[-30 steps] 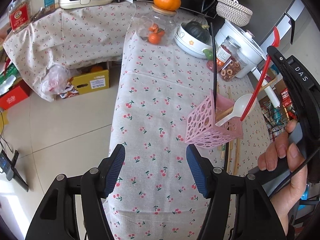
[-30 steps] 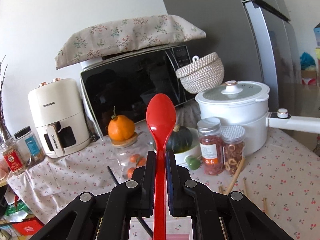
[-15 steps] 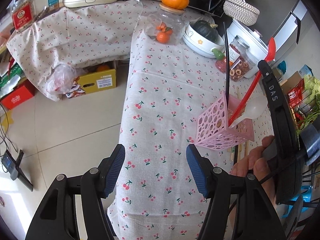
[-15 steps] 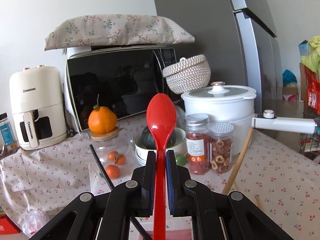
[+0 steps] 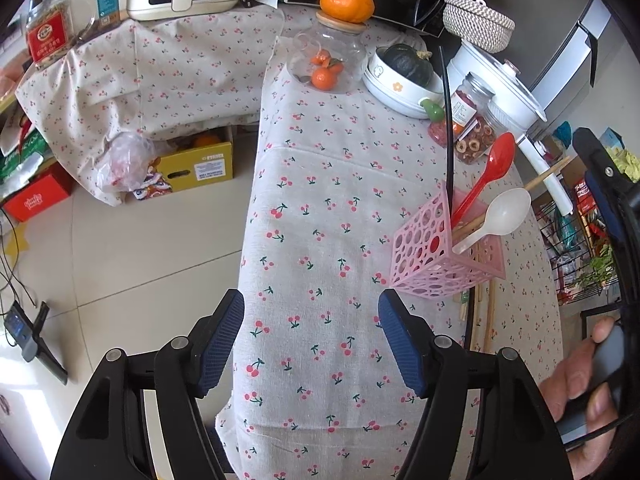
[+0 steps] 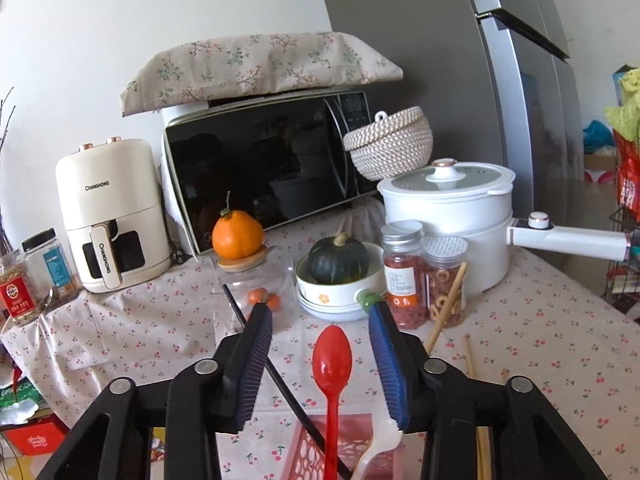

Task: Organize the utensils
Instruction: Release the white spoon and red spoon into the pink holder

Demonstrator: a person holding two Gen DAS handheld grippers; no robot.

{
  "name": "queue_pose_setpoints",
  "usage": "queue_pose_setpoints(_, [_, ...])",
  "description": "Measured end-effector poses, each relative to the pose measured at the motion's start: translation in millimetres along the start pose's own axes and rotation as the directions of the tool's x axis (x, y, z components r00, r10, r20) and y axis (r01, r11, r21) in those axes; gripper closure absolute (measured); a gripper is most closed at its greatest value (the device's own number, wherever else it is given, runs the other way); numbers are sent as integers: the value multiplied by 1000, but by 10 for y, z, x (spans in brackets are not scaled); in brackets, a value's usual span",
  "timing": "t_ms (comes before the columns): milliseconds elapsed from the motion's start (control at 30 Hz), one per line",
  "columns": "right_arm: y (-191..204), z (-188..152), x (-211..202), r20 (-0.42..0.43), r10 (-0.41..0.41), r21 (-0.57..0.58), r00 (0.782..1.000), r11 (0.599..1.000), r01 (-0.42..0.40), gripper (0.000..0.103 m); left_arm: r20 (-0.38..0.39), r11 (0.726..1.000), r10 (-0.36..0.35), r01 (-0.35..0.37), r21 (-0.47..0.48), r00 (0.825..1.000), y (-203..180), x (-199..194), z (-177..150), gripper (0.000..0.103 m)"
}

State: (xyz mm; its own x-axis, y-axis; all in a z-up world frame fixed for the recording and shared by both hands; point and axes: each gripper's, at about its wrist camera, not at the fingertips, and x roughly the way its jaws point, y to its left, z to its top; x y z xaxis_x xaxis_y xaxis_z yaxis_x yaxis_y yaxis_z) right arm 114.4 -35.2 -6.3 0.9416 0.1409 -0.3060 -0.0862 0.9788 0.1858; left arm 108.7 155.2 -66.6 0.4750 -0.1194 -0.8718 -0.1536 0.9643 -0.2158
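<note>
Pink perforated plastic utensil basket [image 5: 434,258] stands on cherry-print tablecloth [image 5: 320,208], toward table's right side in left wrist view. In basket: red plastic spoon [image 5: 486,176], white plastic spoon [image 5: 500,216], thin black stick [image 5: 448,120], wooden chopstick [image 5: 548,174], all leaning. Loose wooden chopsticks [image 5: 482,320] lie on cloth just beside basket. Behind basket: two clear lidded glass jars [image 6: 424,276]; left of them, white bowl holding dark green squash [image 6: 340,276]. White lidded electric pot [image 6: 448,216] behind jars. Black microwave [image 6: 264,168] at back.

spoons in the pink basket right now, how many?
2. The red spoon stands in the pink basket, bowl up; the white spoon leans beside it toward the basket's right side. The basket's inside is only partly visible, so more could be hidden.
</note>
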Motion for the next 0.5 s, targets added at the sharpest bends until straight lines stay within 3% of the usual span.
queue_pose_setpoints(67, [-80, 76, -91, -16, 10, -45, 1000, 999, -11, 47, 25, 1000, 4, -5, 11, 1000, -50, -43, -21, 26])
queue_pose_setpoints(300, [-534, 244, -347, -85, -14, -83, 996, 997, 7, 15, 78, 991, 53, -62, 116, 996, -301, -115, -128, 15])
queue_pose_setpoints(500, [-905, 149, -457, -139, -115, -117, 984, 988, 99, 0, 81, 978, 73, -87, 189, 994, -474, -95, -254, 9])
